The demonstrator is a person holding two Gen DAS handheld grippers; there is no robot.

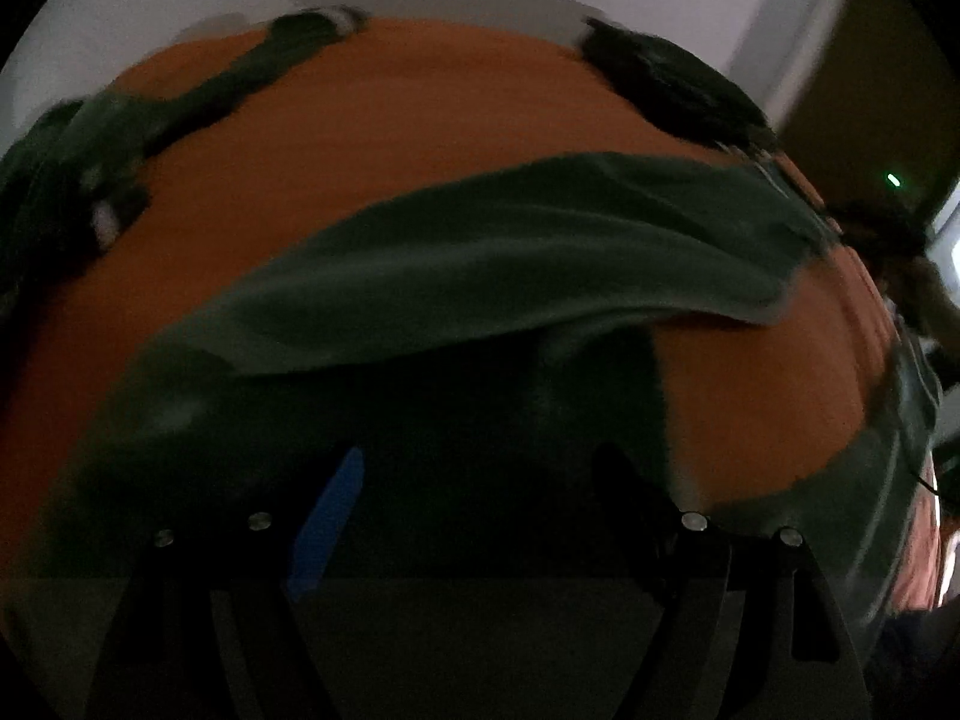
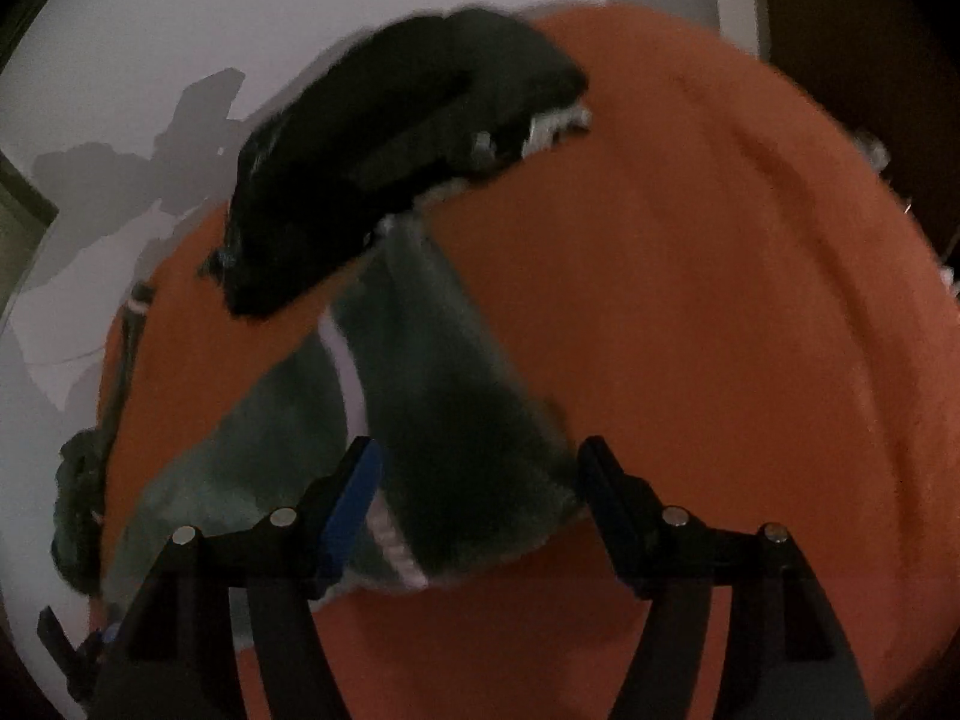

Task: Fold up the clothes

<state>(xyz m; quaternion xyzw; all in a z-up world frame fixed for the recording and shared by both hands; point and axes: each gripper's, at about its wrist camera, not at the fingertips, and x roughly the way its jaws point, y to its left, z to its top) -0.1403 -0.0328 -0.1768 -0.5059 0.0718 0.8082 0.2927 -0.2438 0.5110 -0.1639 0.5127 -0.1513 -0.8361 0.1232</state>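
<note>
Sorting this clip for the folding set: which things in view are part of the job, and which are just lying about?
Part of the job:
- dark green garment spread on the orange surface
- left gripper and right gripper, both open

Lying about:
- dark bundle of cloth at the far edge
- another dark green piece at the left edge

Each wrist camera peers steeply down along its own fingers, close over the orange surface [image 1: 420,138] (both views share it, blurred).
</note>
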